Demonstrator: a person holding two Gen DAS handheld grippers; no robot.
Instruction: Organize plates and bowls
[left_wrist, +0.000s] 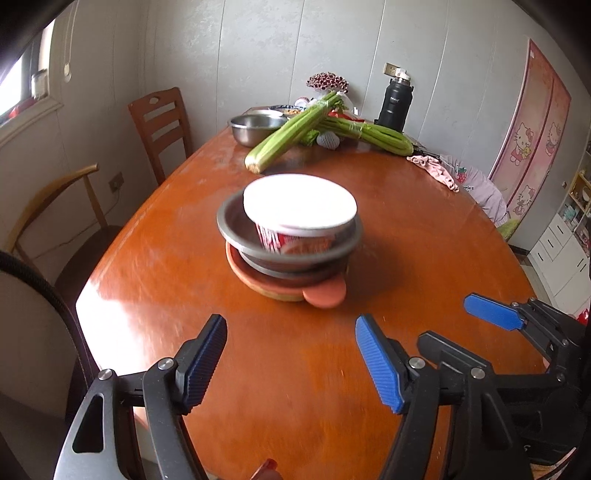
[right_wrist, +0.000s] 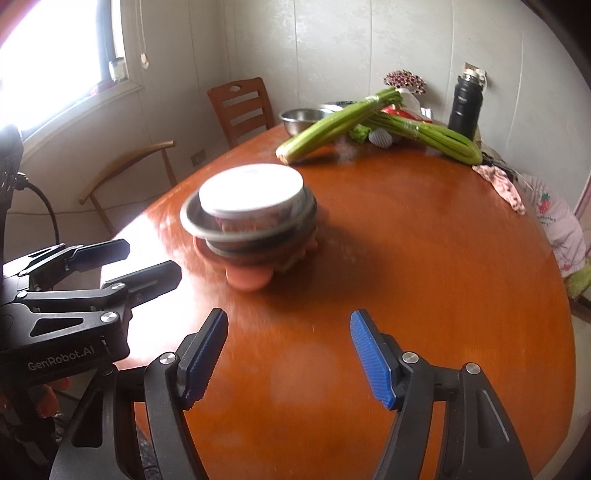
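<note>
Stacked dishes sit upright near the middle of the round wooden table (left_wrist: 155, 295): an orange plate (left_wrist: 291, 290) at the bottom, its tab handle toward the cameras, two grey metal bowls (left_wrist: 288, 243) nested on it, and a white-lidded red noodle cup (left_wrist: 300, 206) on top. Left gripper (left_wrist: 291, 363) and right gripper (right_wrist: 290, 360) hang over bare tabletop, jaws apart, holding nothing.

table (left_wrist: 155, 266) – orange-brown | bowl (left_wrist: 236, 229) – grey | cup (left_wrist: 295, 240) – red-white print | celery (left_wrist: 288, 136) – green | claw pads (left_wrist: 380, 362) – blue
</note>
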